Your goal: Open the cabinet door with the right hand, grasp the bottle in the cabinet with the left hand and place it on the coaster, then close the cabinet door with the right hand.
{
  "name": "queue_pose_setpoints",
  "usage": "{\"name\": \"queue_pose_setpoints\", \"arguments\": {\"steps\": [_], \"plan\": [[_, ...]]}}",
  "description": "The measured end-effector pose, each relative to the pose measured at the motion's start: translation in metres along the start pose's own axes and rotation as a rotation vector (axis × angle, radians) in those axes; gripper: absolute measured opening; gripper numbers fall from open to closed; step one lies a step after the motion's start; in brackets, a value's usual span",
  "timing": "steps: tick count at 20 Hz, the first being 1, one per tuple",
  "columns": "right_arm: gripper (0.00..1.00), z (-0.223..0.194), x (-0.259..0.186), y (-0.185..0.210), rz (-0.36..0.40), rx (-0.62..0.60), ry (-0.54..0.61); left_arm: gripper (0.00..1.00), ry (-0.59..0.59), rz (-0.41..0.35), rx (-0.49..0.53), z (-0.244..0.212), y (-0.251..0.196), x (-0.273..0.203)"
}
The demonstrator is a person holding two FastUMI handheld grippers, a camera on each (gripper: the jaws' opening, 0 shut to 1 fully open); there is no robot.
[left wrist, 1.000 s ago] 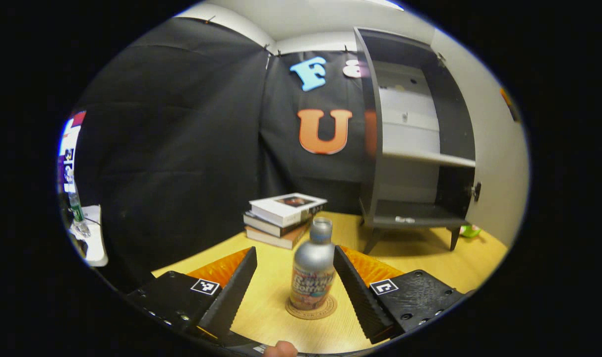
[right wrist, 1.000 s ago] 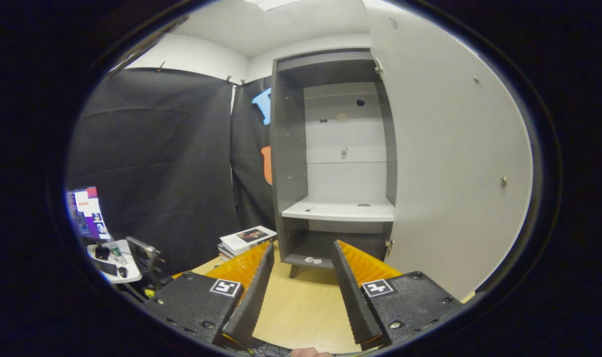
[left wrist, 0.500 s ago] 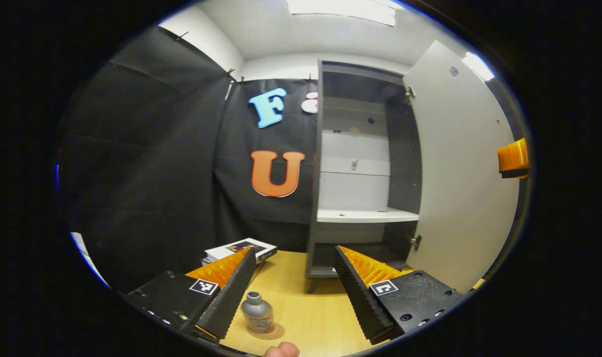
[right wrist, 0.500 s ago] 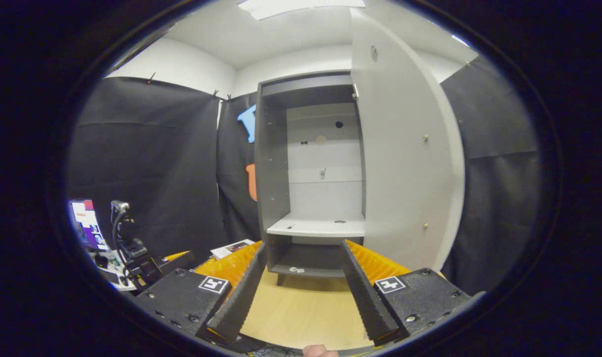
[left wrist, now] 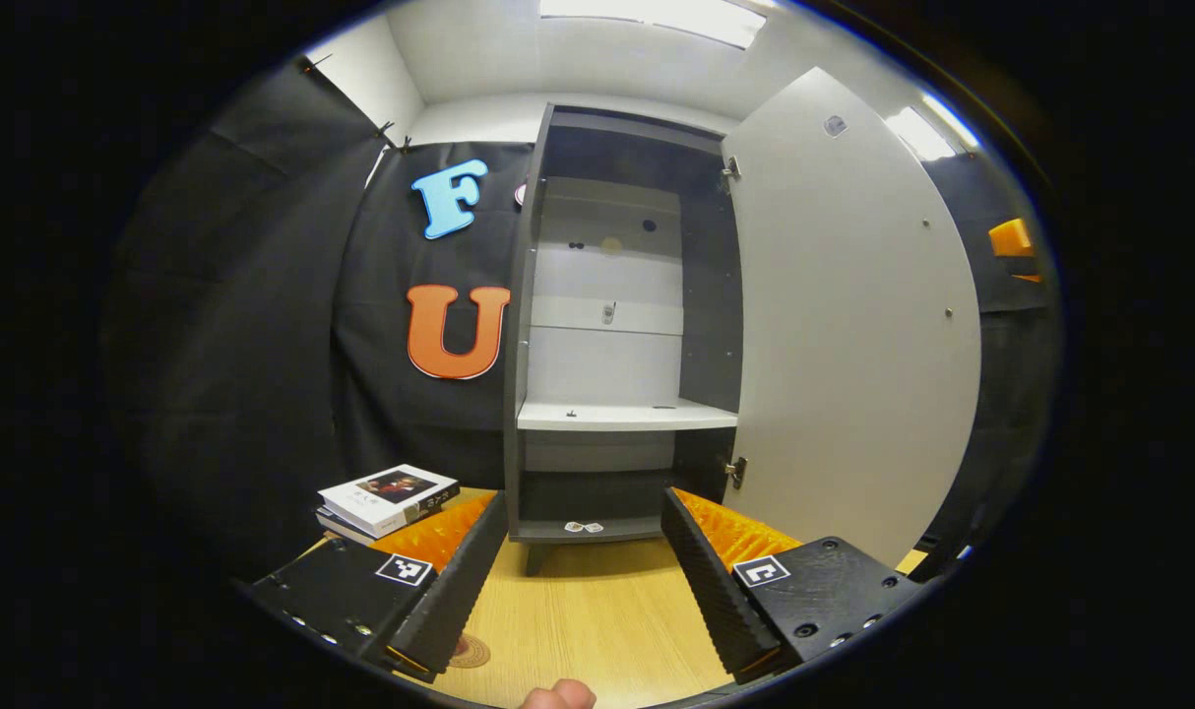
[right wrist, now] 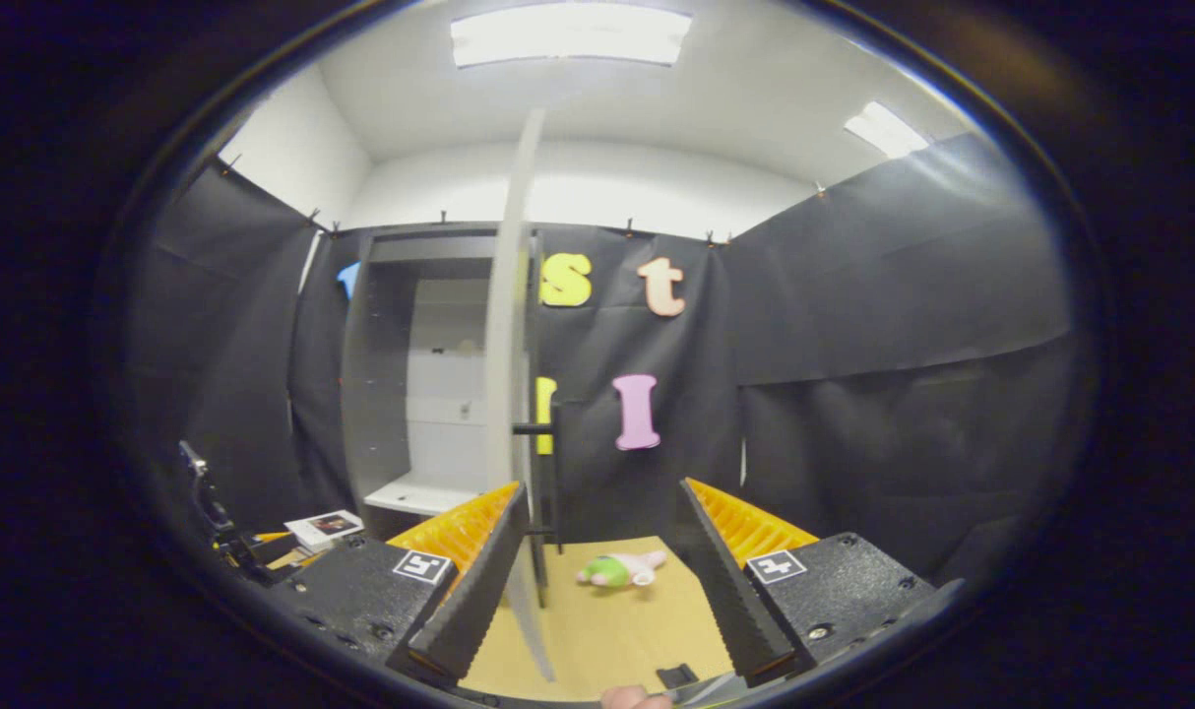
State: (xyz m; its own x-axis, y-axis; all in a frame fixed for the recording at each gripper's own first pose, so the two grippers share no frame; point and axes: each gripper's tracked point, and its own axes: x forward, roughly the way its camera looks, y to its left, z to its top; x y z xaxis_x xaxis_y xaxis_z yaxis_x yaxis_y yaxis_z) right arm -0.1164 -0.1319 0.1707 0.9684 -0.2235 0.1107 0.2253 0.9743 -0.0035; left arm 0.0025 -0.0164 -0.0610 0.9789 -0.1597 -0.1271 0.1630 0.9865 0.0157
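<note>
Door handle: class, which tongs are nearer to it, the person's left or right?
Right. The right tongs face the door's edge with the handle just ahead between their fingers. The left tongs face the cabinet, on the door's inner side, away from the handle.

Books (left wrist: 386,494) left of cabinet (left wrist: 612,325); door (left wrist: 853,325) right.

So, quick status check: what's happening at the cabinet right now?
Both hand-held grippers open, empty: left, right. Cabinet door wide open, its edge and handle ahead of right gripper. Nothing blocking door swing.
</note>
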Motion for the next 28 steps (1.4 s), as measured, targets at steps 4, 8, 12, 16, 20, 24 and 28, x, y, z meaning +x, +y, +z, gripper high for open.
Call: {"name": "queue_pose_setpoints", "arguments": {"steps": [4, 8, 12, 16, 20, 24, 28], "plan": [[0.94, -0.027, 0.047, -0.024, -0.013, 0.055, 0.053, 0.95, 0.016, 0.021, 0.005, -0.004, 0.001, -0.004], [0.94, -0.045, 0.083, -0.019, 0.019, 0.079, 0.076, 0.95, 0.021, 0.055, 0.023, -0.007, 0.01, -0.009], [0.95, -0.042, 0.095, 0.0, 0.065, 0.066, 0.067, 0.95, 0.018, 0.087, 0.034, -0.007, 0.02, -0.012], [0.92, -0.035, 0.093, 0.005, 0.062, 0.033, 0.049, 0.95, 0.028, 0.11, 0.026, -0.009, 0.025, -0.013], [0.91, -0.036, 0.086, 0.025, 0.096, 0.051, 0.056, 0.95, 0.005, 0.102, 0.034, 0.001, 0.023, -0.011], [0.87, -0.039, 0.079, 0.069, 0.177, 0.069, 0.061, 0.95, -0.007, 0.093, 0.044, 0.005, 0.023, -0.013], [0.91, -0.037, 0.076, 0.12, 0.25, 0.026, 0.041, 0.95, -0.002, 0.113, 0.048, 0.002, 0.037, -0.019]]}}
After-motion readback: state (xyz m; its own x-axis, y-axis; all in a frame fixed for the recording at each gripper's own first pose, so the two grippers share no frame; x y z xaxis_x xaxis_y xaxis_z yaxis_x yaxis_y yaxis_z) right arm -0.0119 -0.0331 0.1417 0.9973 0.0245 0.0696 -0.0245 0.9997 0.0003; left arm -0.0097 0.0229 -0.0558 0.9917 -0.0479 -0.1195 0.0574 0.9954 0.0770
